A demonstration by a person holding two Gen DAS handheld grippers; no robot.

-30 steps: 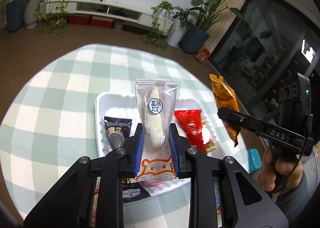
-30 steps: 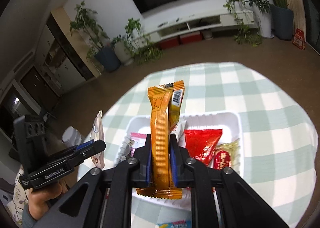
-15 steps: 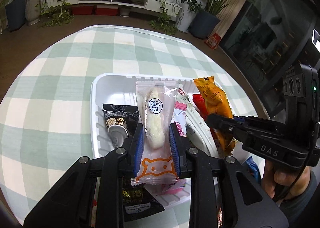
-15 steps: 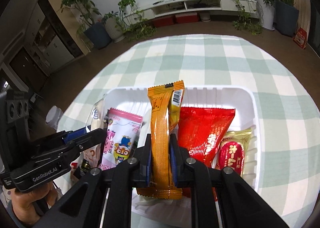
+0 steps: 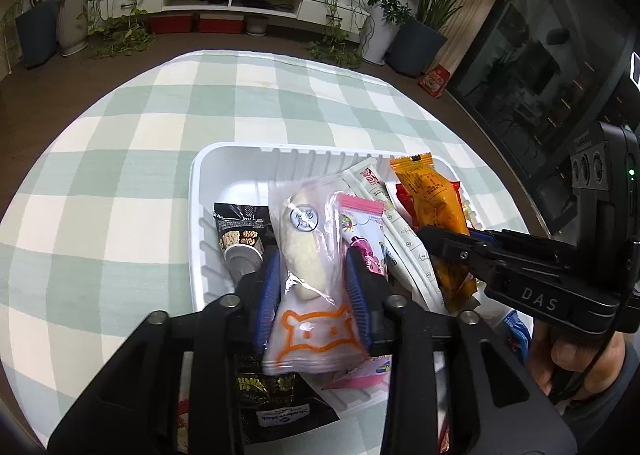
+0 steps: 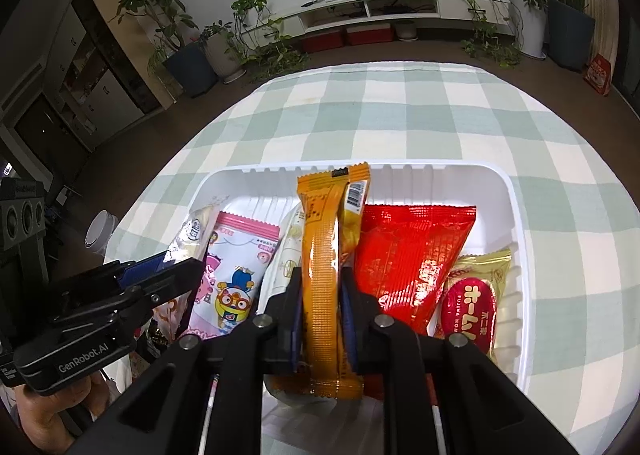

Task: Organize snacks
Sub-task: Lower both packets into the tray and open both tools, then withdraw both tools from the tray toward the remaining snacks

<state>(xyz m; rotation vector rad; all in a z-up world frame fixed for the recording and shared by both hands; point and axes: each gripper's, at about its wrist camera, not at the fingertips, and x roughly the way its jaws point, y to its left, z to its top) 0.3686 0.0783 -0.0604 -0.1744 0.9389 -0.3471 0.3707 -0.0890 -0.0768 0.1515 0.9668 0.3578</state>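
A white tray (image 5: 200,191) on the checked table holds several snack packs. My left gripper (image 5: 314,275) is shut on a clear bread packet (image 5: 306,251) with an orange bear print, low over the tray's left half. My right gripper (image 6: 320,291) is shut on an orange snack bar (image 6: 322,255), low over the tray's middle; the bar also shows in the left wrist view (image 5: 434,211). A pink cartoon pack (image 6: 236,267), a red pack (image 6: 404,255) and a gold-and-red pack (image 6: 474,303) lie in the tray (image 6: 516,215). A black nut pack (image 5: 240,231) lies at its left.
More snack packs (image 5: 276,403) lie on the green-and-white checked tablecloth (image 5: 120,175) at the near edge below the left gripper. The round table drops off to brown floor all around. Potted plants and a TV shelf stand far behind.
Both grippers have come down and forward with their packs, from above the table to low over the tray. Each still holds its pack.
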